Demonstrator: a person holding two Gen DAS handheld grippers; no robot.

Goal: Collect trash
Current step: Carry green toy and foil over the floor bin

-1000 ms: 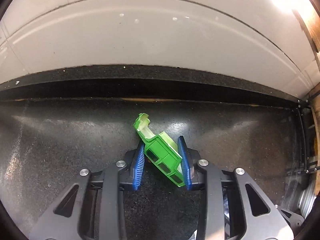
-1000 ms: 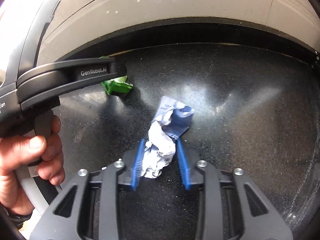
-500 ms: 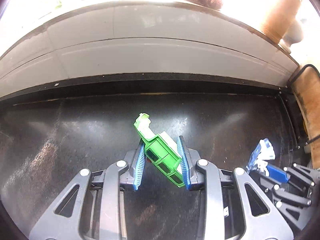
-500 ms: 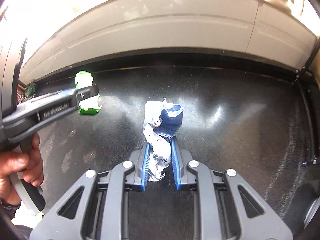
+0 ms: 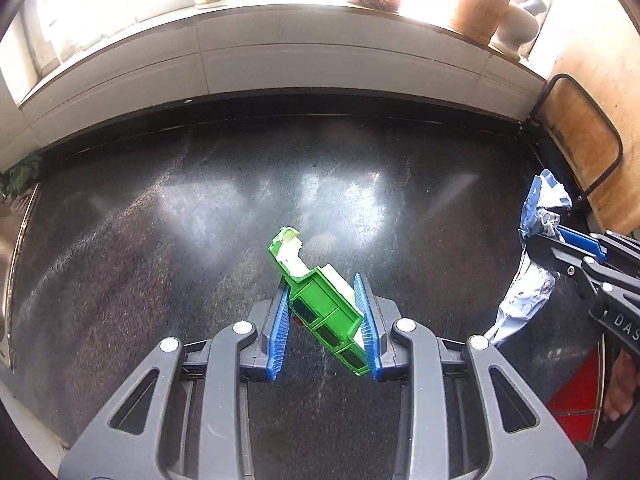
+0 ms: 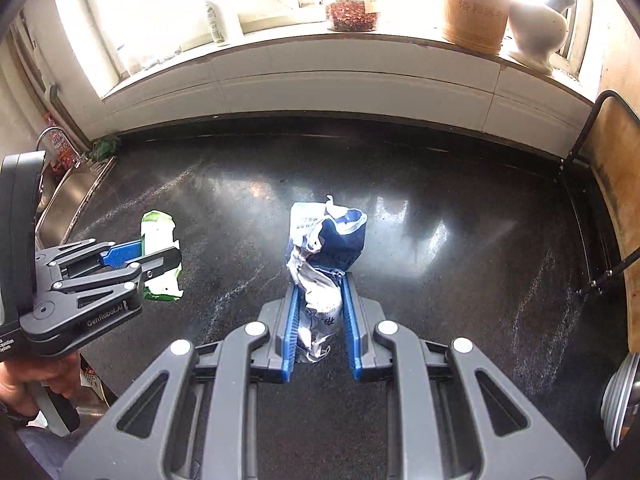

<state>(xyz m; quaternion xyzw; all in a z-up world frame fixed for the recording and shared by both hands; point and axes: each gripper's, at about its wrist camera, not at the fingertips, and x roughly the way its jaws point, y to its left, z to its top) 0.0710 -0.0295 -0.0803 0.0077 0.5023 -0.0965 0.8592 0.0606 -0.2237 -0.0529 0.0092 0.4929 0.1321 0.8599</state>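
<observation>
Green plastic piece (image 5: 326,308), white on its upper face, sits tilted between the left gripper (image 5: 323,322)'s blue fingers (image 5: 279,332), clamped on both sides, top end sticking out past the tips. It hangs in the air above the black speckled table (image 5: 200,240), not touching it. In the right wrist view the same piece (image 6: 160,256) shows at far left in the left gripper (image 6: 156,258), with a hand (image 6: 36,380) on the grip below.

Crumpled blue-and-white wrapper (image 6: 326,264) is pinched in the right gripper (image 6: 322,312); fingers (image 6: 291,328) are pressed onto its lower half, the bunched top flaring above the tips, tail hanging between them. Also clear of the table. From the left wrist view that wrapper (image 5: 532,272) and the right gripper (image 5: 556,244) are at the right edge, well apart from the green piece.

Table surface is glossy with glare patches. White tiled ledge (image 6: 320,80) runs along the back. On the sill above: a white bottle with green cap (image 6: 216,16), a dish of reddish-brown stuff (image 6: 352,14), a wooden canister (image 6: 478,4), a white vase (image 6: 538,30). Wooden board in a black wire rack (image 6: 616,184) stands at right. Sink edge (image 6: 76,196) and faucet at left, green rag (image 6: 105,147) in the back-left corner.
</observation>
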